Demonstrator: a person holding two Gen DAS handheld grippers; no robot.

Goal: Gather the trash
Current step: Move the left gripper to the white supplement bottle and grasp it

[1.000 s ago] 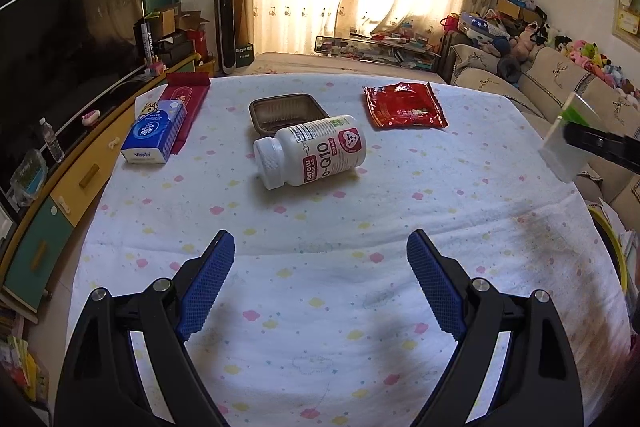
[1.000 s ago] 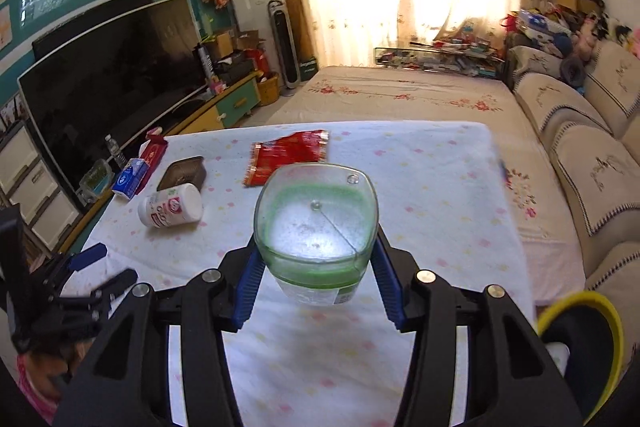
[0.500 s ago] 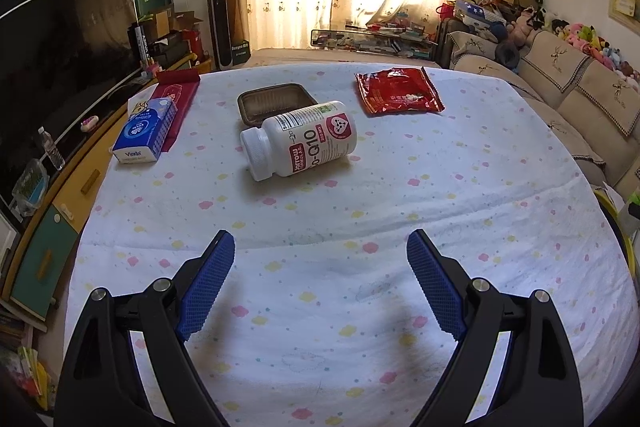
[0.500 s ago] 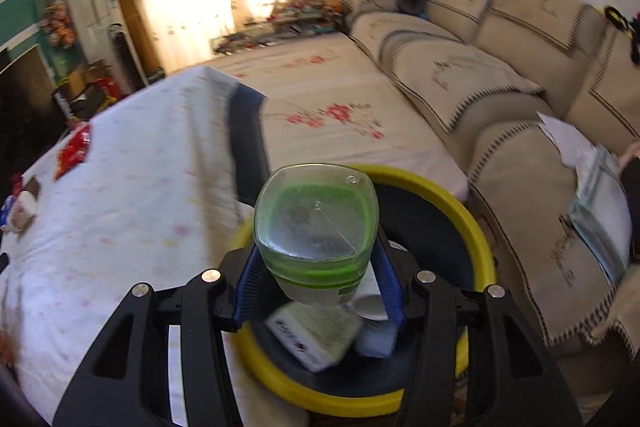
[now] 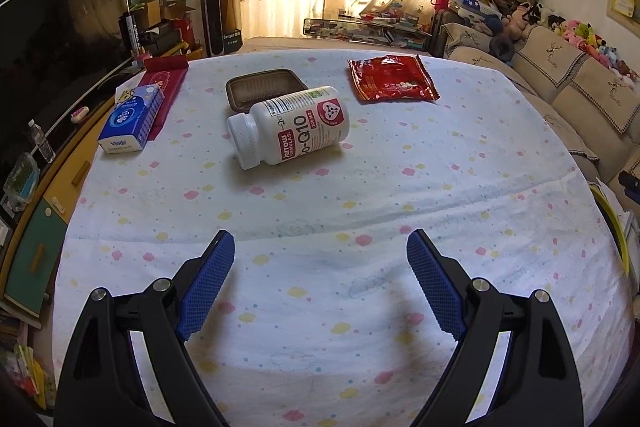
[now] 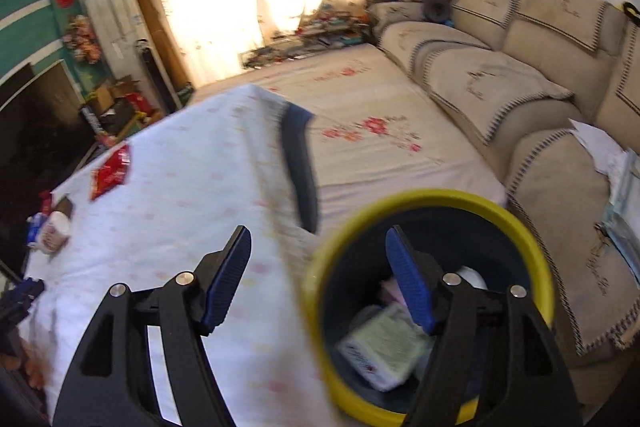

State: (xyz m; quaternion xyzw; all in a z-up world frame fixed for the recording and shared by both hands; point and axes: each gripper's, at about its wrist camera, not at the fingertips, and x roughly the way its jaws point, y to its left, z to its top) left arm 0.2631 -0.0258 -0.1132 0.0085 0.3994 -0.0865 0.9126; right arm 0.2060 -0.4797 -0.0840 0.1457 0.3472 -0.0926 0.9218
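Note:
A white supplement bottle point(image 5: 290, 125) lies on its side on the table, with a brown tray point(image 5: 262, 91) just behind it and a red snack bag point(image 5: 390, 78) to the right. My left gripper point(image 5: 320, 247) hovers open over the cloth in front of them, nothing between its fingers. My right gripper point(image 6: 318, 239) hangs at the table's edge beside a yellow-rimmed bin point(image 6: 536, 251); its jaws are opening and nothing is between them. Inside the bin lie a white packet point(image 6: 380, 347) and other pieces. The bottle point(image 6: 54, 233) and red bag point(image 6: 112, 171) show far left.
A blue tissue pack point(image 5: 130, 119) and a dark red box point(image 5: 166, 83) lie at the table's left side point(image 5: 320, 195). A TV cabinet point(image 5: 40, 211) runs along the left, a beige sofa point(image 6: 520, 87) along the right. The bin's rim point(image 5: 614, 223) shows at the table's right edge.
My right gripper swung from over the table to the bin, opened, and the green-tinted clear container it held is gone from its fingers. The left gripper stayed put and open.

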